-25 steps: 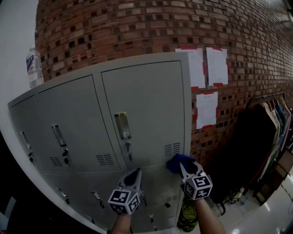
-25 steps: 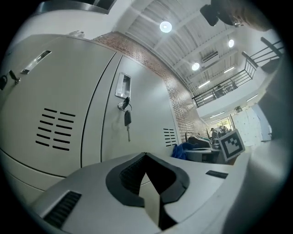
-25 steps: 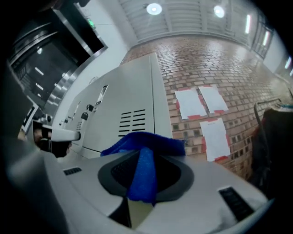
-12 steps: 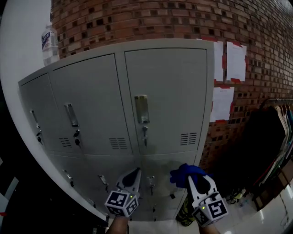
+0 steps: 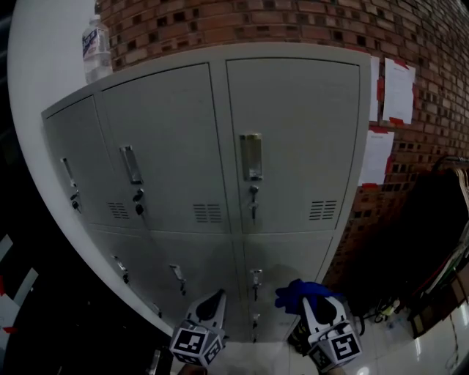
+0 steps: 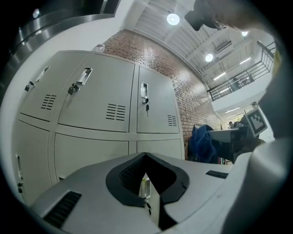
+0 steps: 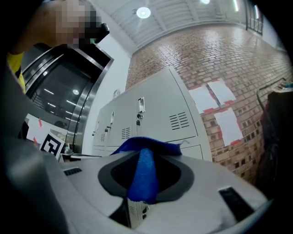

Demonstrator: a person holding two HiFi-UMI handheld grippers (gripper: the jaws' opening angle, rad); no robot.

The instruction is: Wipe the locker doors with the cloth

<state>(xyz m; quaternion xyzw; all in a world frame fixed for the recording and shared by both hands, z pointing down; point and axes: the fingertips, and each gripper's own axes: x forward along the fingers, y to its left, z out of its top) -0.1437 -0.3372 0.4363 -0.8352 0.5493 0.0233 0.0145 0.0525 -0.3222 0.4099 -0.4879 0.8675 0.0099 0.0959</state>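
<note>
Brick wall (image 5: 293,22) fills the back, and the gray lockers (image 5: 293,146) stand against it in two rows of doors. You can see the top row well. The bottom row is dim. Your tongs hide part of it, and the picture edge cuts off the lowest part. A clothes rack (image 5: 440,242) on the right is too dark to make out. White papers (image 5: 399,91) are taped to the bricks just beside the lockers. A bottle (image 5: 96,47) stands on top of the lockers at the left end, and its label is too small to read.

Your right tongs (image 5: 316,306) are pinched tight on the blue cloth (image 5: 304,294). In the right gripper view the cloth hangs down between the two jaws and flops over the tips. It is low, in front of the bottom right door. You cannot tell if it touches the door.

Your left tongs (image 5: 218,295) are closed with nothing in them. In the left gripper view the tips meet. They are in front of the bottom row, apart from the doors.

Each top door has a handle (image 5: 250,157) and a key (image 5: 253,201) sticking out near the middle, with flat bare metal all around them. The right edge of the lockers sits against the bricks. A white wall (image 5: 44,58) curves past the left edge.
</note>
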